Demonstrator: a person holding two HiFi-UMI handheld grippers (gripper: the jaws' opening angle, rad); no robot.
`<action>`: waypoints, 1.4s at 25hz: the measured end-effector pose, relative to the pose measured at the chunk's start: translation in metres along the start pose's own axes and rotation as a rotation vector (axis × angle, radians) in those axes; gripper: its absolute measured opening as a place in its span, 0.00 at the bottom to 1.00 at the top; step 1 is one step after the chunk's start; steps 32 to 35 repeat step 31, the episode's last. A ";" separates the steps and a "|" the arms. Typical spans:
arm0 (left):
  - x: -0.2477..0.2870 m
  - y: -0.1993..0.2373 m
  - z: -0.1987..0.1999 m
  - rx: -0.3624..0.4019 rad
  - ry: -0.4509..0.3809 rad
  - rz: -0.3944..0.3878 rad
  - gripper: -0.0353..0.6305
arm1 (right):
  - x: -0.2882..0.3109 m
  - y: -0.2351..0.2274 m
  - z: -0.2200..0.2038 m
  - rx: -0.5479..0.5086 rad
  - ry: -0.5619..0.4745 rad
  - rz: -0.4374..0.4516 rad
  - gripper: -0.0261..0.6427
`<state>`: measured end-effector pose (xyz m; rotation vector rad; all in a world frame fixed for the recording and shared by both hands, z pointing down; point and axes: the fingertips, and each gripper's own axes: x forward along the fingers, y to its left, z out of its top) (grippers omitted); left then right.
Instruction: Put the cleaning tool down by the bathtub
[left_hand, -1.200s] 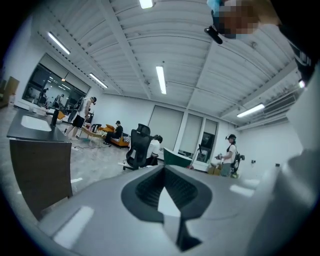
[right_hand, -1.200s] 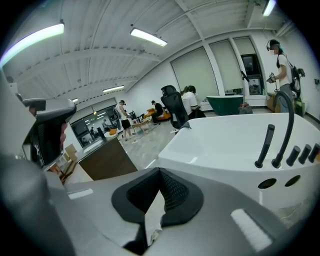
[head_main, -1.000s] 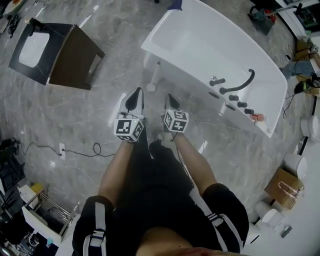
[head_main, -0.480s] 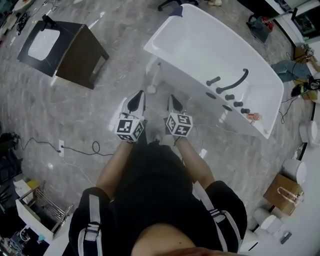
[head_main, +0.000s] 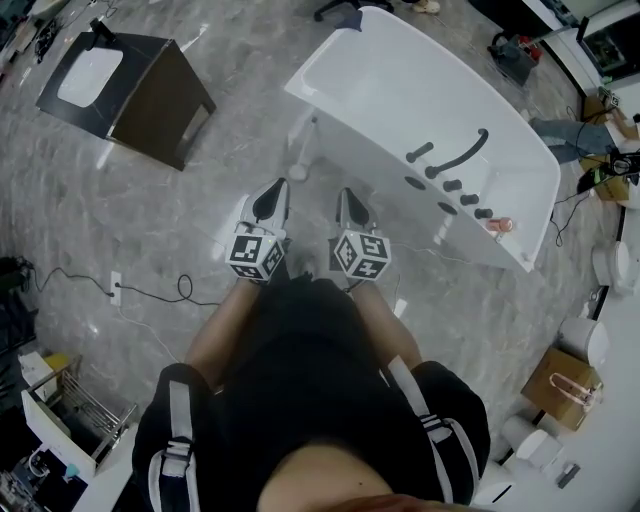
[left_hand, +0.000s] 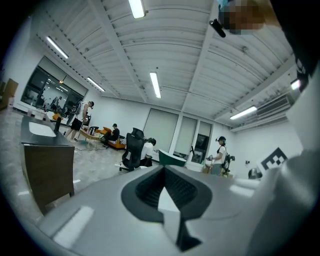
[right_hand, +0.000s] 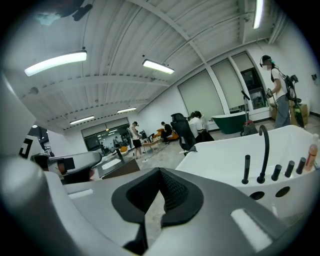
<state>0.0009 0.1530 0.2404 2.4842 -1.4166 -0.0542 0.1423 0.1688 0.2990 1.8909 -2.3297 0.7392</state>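
A white bathtub (head_main: 400, 90) with a black faucet (head_main: 455, 160) stands on the grey floor ahead of me; it also fills the right of the right gripper view (right_hand: 235, 155). A thin white cleaning tool (head_main: 300, 155) with a round end rests on the floor at the tub's near left corner. My left gripper (head_main: 272, 192) and right gripper (head_main: 346, 198) hang side by side in front of my body, short of the tool and apart from it. Both are shut with nothing between them, as the left gripper (left_hand: 167, 200) and right gripper (right_hand: 152, 200) show in their own views.
A dark cabinet with a white sink top (head_main: 130, 85) stands at the far left. A cable (head_main: 150, 295) trails over the floor at left, near a wire rack (head_main: 60, 400). A small bottle (head_main: 500, 225) stands on the tub rim. A brown bag (head_main: 570, 375) sits at right.
Both grippers stay shut and side by side. The head view has drifted a little, so the tub and the cabinet sit slightly higher in the picture.
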 end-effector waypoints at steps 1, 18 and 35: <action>-0.001 -0.001 0.000 0.002 -0.002 0.000 0.06 | -0.003 0.002 0.002 -0.006 -0.006 0.006 0.04; -0.014 -0.010 -0.011 0.001 0.006 0.005 0.06 | -0.033 0.019 0.001 -0.021 -0.027 0.070 0.04; -0.010 -0.012 -0.011 -0.007 0.007 0.006 0.06 | -0.032 0.019 0.008 -0.032 -0.038 0.084 0.04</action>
